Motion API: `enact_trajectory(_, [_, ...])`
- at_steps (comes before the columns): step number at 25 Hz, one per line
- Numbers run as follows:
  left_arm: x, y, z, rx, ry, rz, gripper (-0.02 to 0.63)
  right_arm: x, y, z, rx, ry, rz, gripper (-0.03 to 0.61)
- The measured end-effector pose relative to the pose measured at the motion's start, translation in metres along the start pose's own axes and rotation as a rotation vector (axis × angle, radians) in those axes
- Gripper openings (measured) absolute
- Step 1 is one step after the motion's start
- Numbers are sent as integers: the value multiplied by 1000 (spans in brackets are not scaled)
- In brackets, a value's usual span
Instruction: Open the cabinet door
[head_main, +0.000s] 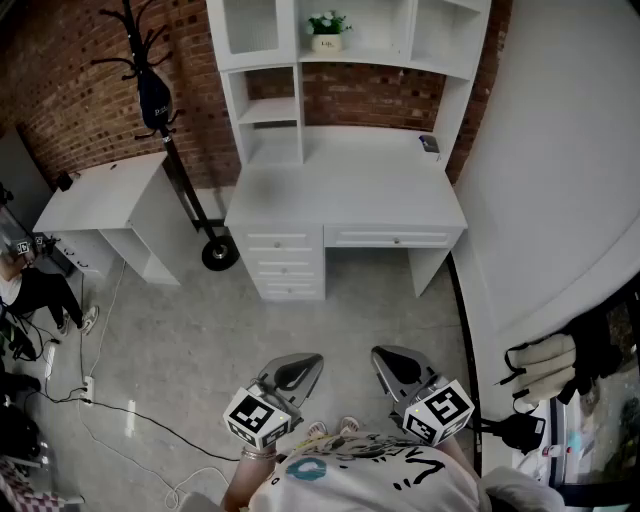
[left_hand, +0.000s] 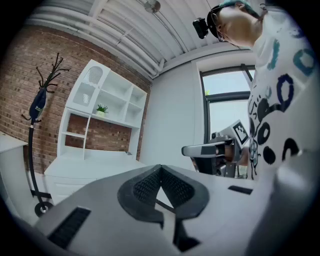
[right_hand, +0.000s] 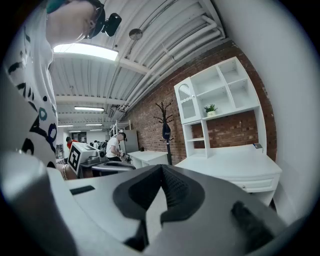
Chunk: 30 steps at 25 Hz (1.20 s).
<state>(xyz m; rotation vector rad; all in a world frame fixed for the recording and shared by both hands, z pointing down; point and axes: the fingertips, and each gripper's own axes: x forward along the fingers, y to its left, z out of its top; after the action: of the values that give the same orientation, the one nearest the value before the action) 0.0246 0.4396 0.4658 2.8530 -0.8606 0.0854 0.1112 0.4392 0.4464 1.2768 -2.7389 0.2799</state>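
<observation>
Head view: left gripper (head_main: 296, 373), right gripper (head_main: 398, 366), jaws closed, empty, well apart from desk (head_main: 340, 190); cabinet door (head_main: 250, 25) shut

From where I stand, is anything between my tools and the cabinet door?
Nothing visible stands on the floor up to the desk. The cabinet door sits top left in the hutch, so the left tool or right tool must reach over the desk. The coat rack stands off to the left.

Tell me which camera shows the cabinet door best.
The left gripper view: the door shows whole, closed and largest there. The right gripper view also shows the whole door, but smaller and at more of an angle. The head view cuts the door off at the picture's top edge.
</observation>
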Motion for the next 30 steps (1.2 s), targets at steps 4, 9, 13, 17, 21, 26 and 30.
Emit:
enact_trajectory(4, [-6,-6,-3,-5,8,-7,15,-1,7,-3,3,5,8,26])
enact_trajectory(9, [-14,-12,-12,-9,31,-10,14,-2,10,-6,25,18,-4,26])
enact_trajectory(13, [-23,-13,-19,-3,44,-12,14,2,17,-9,35,21,3,26])
enact_trajectory(17, [-32,-10,-18,7,46,-15,14,11,25,-4,57,-18,29,28])
enact_trajectory(21, [-40,-6,-12,19,41,-35,15,21,36,4,39,-24,46,28])
enact_trajectory(26, [-58,2,-15,46,40,-35,15,37,48,7,28,-49,56,28])
enact_trajectory(30, [-70,22,-42,21,103,12,15,49,57,0,48,-51,58,28])
